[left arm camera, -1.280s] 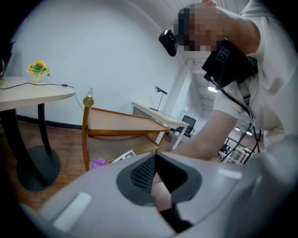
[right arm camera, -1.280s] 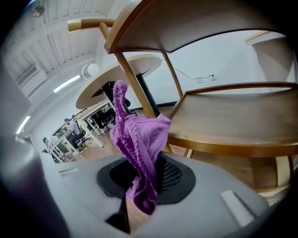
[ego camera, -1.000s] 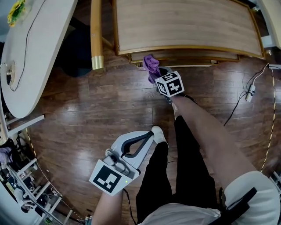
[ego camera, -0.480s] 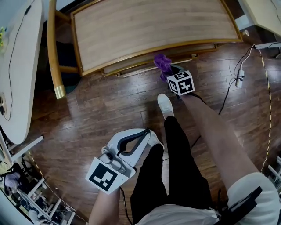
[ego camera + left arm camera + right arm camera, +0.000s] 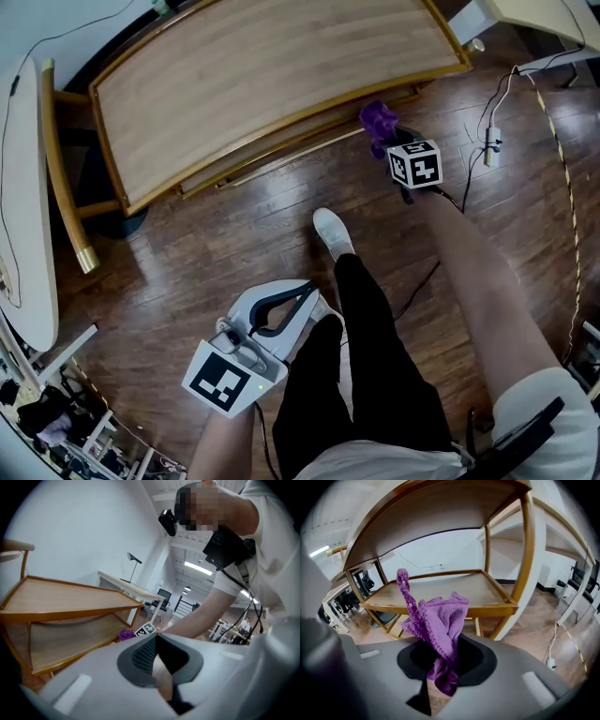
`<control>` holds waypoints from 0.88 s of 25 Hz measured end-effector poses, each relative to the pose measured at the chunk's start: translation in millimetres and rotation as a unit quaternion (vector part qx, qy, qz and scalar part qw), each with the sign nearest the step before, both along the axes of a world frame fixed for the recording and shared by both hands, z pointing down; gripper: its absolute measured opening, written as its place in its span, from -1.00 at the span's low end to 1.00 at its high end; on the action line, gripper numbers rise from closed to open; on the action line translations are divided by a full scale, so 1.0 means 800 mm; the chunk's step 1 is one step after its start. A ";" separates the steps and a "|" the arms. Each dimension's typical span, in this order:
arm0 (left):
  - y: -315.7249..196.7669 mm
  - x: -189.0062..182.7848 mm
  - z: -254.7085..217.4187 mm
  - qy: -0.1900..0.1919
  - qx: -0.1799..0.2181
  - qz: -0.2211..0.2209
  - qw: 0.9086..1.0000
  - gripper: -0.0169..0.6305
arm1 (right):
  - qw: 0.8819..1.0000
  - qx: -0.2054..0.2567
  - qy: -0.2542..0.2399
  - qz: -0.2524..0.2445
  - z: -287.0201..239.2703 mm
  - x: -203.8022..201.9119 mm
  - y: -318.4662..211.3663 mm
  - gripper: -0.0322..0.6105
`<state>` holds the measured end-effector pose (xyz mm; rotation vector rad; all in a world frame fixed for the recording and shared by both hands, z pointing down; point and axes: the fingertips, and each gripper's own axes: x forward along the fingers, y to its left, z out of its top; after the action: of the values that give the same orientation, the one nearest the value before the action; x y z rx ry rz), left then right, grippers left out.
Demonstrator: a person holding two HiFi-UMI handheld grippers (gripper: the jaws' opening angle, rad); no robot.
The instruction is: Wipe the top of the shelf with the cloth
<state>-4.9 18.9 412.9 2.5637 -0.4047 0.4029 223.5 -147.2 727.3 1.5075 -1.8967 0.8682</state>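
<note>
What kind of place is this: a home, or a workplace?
Most likely an office or workshop room, not a home. Near the wooden shelf stands a white desk, an office chair shows far back, and long strip lights run along the ceiling.

cloth [image 5: 440, 620]: purple | shelf [image 5: 262, 75]: light wood (golden rim) | floor [image 5: 187, 234]: dark brown

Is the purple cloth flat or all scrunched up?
Scrunched up: the purple cloth stands in crumpled folds, pinched between the jaws of the right gripper.
</note>
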 end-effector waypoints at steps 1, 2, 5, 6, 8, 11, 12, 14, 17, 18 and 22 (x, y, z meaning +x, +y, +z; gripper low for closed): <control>-0.001 0.007 0.001 0.002 -0.001 0.004 1.000 -0.89 | 1.000 -0.002 0.006 0.008 0.001 0.020 0.003 -0.59; -0.001 0.013 0.002 0.003 -0.001 0.008 1.000 -0.89 | 1.000 -0.004 0.012 0.016 0.002 0.039 0.005 -0.59; -0.004 0.029 0.005 0.003 -0.004 0.019 1.000 -0.89 | 0.999 -0.008 0.029 0.043 0.001 0.094 0.005 -0.59; -0.005 0.032 0.006 0.002 -0.005 0.021 1.000 -0.89 | 0.998 -0.009 0.033 0.054 -0.001 0.109 0.004 -0.59; -0.007 0.036 0.009 -0.001 -0.007 0.023 1.000 -0.89 | 0.996 -0.014 0.039 0.076 -0.005 0.133 0.003 -0.59; -0.014 0.038 0.011 -0.004 -0.005 0.021 1.000 -0.89 | 0.994 -0.020 0.041 0.097 -0.006 0.157 0.003 -0.59; -0.016 0.039 0.009 -0.003 -0.002 0.019 1.000 -0.89 | 0.994 -0.019 0.040 0.099 -0.006 0.160 0.005 -0.59; -0.019 0.039 0.004 0.000 0.003 0.013 1.000 -0.89 | 0.995 -0.013 0.041 0.094 -0.010 0.152 0.010 -0.59; -0.016 0.031 -0.005 0.002 0.007 0.005 1.000 -0.89 | 0.997 0.000 0.038 0.062 -0.013 0.103 0.026 -0.59; -0.014 0.026 -0.007 0.000 0.009 0.003 1.000 -0.89 | 0.998 0.001 0.032 0.046 -0.011 0.080 0.032 -0.59; -0.006 -0.005 -0.014 -0.004 0.012 -0.015 1.000 -0.89 | 0.999 -0.005 0.010 -0.032 -0.001 -0.035 0.060 -0.59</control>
<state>-9.2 14.4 401.9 2.5773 -0.4521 0.4002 195.7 -99.6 726.9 1.4361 -1.9134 0.8288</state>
